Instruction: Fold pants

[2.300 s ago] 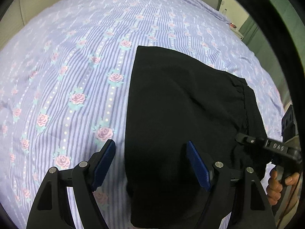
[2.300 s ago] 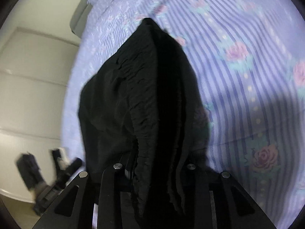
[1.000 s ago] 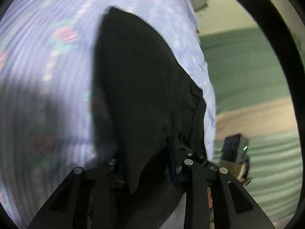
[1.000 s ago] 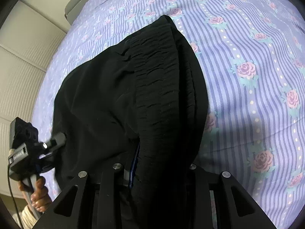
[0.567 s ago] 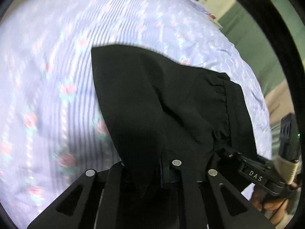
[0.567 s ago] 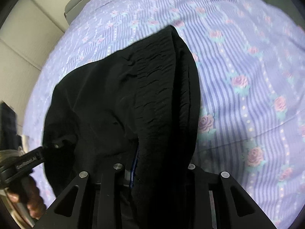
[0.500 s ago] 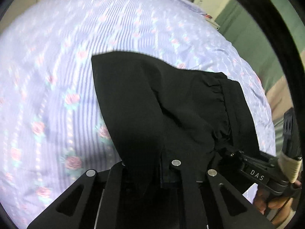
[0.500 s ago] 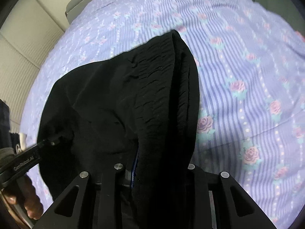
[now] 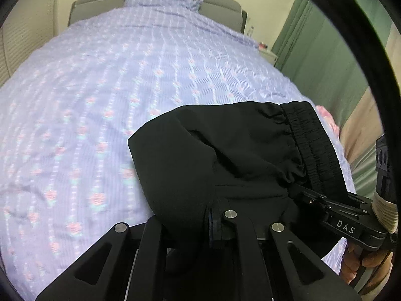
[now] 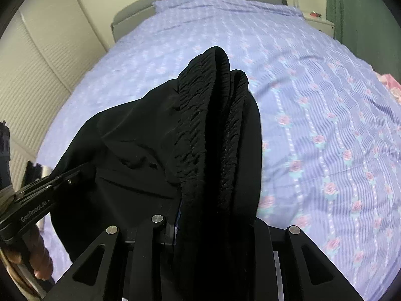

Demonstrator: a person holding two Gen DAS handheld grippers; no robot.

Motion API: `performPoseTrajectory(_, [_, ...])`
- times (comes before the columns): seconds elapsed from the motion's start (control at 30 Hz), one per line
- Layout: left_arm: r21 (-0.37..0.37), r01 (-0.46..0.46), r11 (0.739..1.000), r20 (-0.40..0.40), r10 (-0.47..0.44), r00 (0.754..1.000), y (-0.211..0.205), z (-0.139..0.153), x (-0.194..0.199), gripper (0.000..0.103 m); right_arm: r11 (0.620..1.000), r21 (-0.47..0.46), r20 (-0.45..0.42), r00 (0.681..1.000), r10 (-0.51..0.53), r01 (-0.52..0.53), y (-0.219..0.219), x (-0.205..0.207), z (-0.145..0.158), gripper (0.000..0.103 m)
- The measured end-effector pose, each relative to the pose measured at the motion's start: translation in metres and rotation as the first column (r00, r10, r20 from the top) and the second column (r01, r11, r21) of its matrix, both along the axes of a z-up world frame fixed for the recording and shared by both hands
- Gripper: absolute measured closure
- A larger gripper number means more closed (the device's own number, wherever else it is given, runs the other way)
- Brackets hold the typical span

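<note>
Spread across both views: a wide bed with a lilac striped sheet printed with pink roses (image 9: pixel 105 105) (image 10: pixel 325 105), far more of it in sight than half a second earlier, out to the grey padded headboard (image 9: pixel 220 5) and the matching lilac pillow (image 9: pixel 163 0) at the far end. Green curtain (image 9: pixel 325 57) along the right side of the left wrist view; pale ribbed wardrobe doors (image 10: pixel 32 75) on the left of the right wrist view.

Lifted above the sheet, no longer lying on it as in the earliest frames: black lightweight pants with a gathered elastic waistband (image 9: pixel 245 155) (image 10: pixel 155 135), bunched and hanging between the two tools, well clear of the bed compared with half a second ago.

Clamped on a fold of the plain black cloth: the left hand-held gripper (image 9: pixel 213 220), jaws nearly together, closed down onto the fabric during the last second. Seen from the right wrist too, entering from the left edge (image 10: pixel 75 175), bare fingers (image 10: pixel 40 263) wrapped round its handle.

Pinched on the ribbed waistband: the right hand-held gripper (image 10: pixel 215 228), jaws narrow with thick folds between them, grip unchanged from the earlier frames. Visible in the left wrist view at lower right (image 9: pixel 300 195), its handle in a hand (image 9: pixel 361 263).
</note>
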State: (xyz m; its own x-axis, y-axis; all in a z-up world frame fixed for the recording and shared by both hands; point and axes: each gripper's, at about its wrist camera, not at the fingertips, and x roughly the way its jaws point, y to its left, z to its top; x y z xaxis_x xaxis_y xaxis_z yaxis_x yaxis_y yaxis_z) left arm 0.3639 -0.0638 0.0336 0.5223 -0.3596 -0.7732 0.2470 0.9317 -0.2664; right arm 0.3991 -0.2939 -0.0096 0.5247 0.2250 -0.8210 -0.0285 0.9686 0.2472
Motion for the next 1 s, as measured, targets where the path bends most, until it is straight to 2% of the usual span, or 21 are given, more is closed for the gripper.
performPoseTrajectory(0.27, [-0.001, -0.031, 1.000, 0.062, 0.031, 0.998, 0.097, 0.043, -0.028, 0.093, 0.999, 0.013, 0.043, 0.998, 0.045, -0.046, 0.084, -0.012, 0.043, 0.076])
performPoseTrajectory(0.53, [0.014, -0.091, 0.996, 0.123, 0.088, 0.988, 0.216, 0.093, -0.048, 0.093, 0.991, 0.059, 0.086, 0.990, 0.114, -0.120, 0.199, -0.013, 0.082, 0.076])
performPoseTrajectory(0.63, [0.029, -0.125, 0.992, 0.156, 0.119, 0.981, 0.270, 0.115, -0.054, 0.093, 0.983, 0.076, 0.121, 0.980, 0.156, -0.166, 0.241, -0.010, 0.100, 0.076])
performPoseTrajectory(0.83, [0.056, -0.208, 0.977, 0.187, 0.194, 0.963, 0.365, 0.139, -0.058, 0.093, 0.955, 0.122, 0.177, 0.952, 0.249, -0.272, 0.337, 0.003, 0.123, 0.076])
performPoseTrajectory(1.0, [0.141, -0.260, 0.955, 0.186, 0.232, 0.955, 0.450, 0.144, -0.048, 0.093, 0.916, 0.134, 0.217, 0.913, 0.346, -0.379, 0.429, 0.014, 0.128, 0.076])
